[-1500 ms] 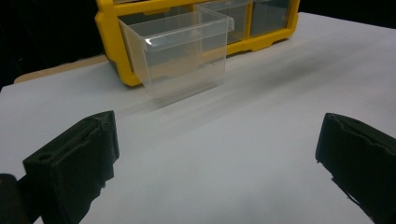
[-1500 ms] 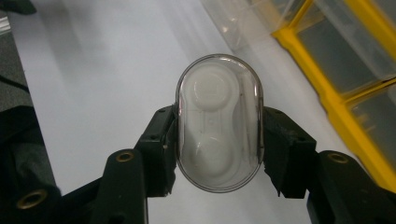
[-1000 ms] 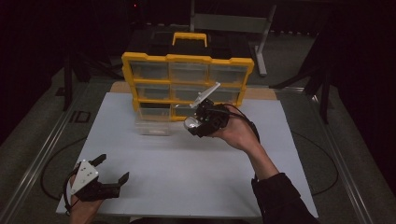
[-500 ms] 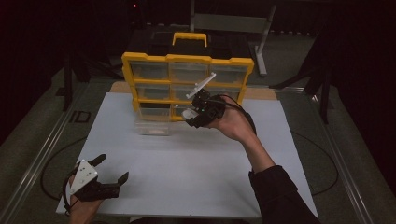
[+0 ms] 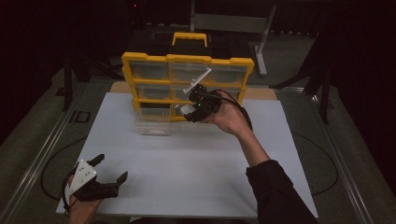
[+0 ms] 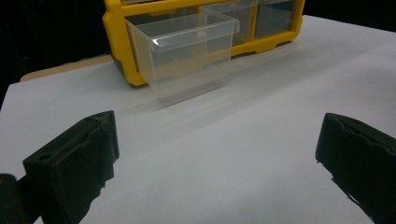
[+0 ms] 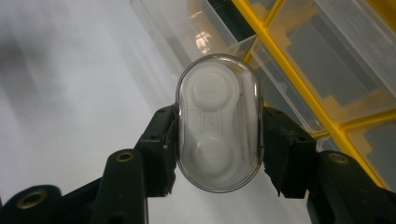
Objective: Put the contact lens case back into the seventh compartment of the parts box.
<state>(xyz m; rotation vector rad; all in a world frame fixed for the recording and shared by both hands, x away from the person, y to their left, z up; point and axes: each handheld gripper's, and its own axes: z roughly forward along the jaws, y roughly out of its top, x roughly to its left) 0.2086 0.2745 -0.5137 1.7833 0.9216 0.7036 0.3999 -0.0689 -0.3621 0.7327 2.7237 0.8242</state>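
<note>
Left gripper (image 5: pixel 108 183): jaws wide, empty, near the white mat's (image 5: pixel 187 186) front edge, open surface ahead. Right gripper (image 7: pixel 218 140): jaws clamp one clear oval case (image 7: pixel 218 122) above one pulled-out drawer (image 6: pixel 187 51) before one yellow organizer (image 5: pixel 140 59).

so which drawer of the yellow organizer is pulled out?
The clear drawer at the bottom left of the yellow organizer. It sticks out onto the white table; the other drawers sit flush in their slots.
</note>
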